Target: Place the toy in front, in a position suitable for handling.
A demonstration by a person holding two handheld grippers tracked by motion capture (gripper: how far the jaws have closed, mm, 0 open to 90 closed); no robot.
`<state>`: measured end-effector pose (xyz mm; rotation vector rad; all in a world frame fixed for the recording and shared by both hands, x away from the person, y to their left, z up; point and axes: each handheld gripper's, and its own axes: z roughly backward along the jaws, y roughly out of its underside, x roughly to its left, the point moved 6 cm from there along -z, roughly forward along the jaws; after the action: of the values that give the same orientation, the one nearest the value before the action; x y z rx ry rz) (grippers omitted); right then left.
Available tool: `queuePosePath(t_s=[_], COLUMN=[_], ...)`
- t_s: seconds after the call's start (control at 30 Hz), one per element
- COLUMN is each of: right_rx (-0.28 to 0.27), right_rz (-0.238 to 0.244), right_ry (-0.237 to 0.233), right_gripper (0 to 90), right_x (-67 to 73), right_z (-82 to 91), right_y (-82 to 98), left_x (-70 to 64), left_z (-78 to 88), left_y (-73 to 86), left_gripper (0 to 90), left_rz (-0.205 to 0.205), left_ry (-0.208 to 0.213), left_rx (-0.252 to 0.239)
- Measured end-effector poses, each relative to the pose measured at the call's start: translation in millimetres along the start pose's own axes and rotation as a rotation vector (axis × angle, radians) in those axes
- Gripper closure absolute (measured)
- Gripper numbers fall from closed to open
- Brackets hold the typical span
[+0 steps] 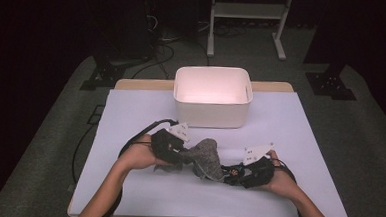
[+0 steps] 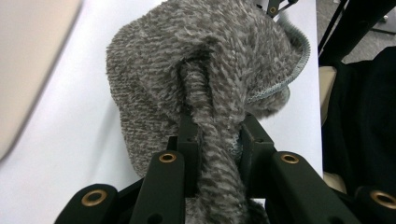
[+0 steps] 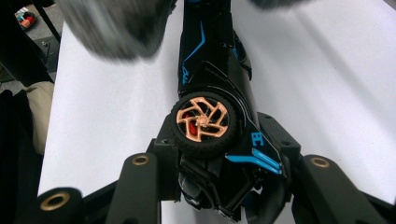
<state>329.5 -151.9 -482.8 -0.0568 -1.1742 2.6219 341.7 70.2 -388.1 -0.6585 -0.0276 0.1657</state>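
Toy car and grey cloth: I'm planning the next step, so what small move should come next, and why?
Probably lift the grey cloth clear of the toy car. The left gripper is shut on the cloth, the right gripper clamps the car, and the cloth drapes over the car's far end.

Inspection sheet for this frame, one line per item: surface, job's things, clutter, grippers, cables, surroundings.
Surface: white table cover, flat.
Job's things: grey knitted cloth bunched between the hands; black toy car with blue trim and an orange wheel; white bin at the far side, nothing seen inside.
Clutter: nothing seen.
Grippers: left gripper shut on the cloth; right gripper shut on the toy car.
Cables: black cable loops from the left gripper.
Surroundings: dark room, grey floor, white stand behind.
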Motion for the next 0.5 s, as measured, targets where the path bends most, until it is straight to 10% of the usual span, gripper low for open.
queuePosePath(t_s=[0.5], right_rx=[-0.003], right_rz=[-0.029], right_ry=[-0.004], right_gripper=[56.7], right_x=[-3.4], right_z=[3.9], right_y=[3.2], left_x=[2.5], left_z=[46.5], left_y=[36.4], left_gripper=[74.2], left_rz=[0.041], left_ry=[-0.066], left_rx=[-0.012])
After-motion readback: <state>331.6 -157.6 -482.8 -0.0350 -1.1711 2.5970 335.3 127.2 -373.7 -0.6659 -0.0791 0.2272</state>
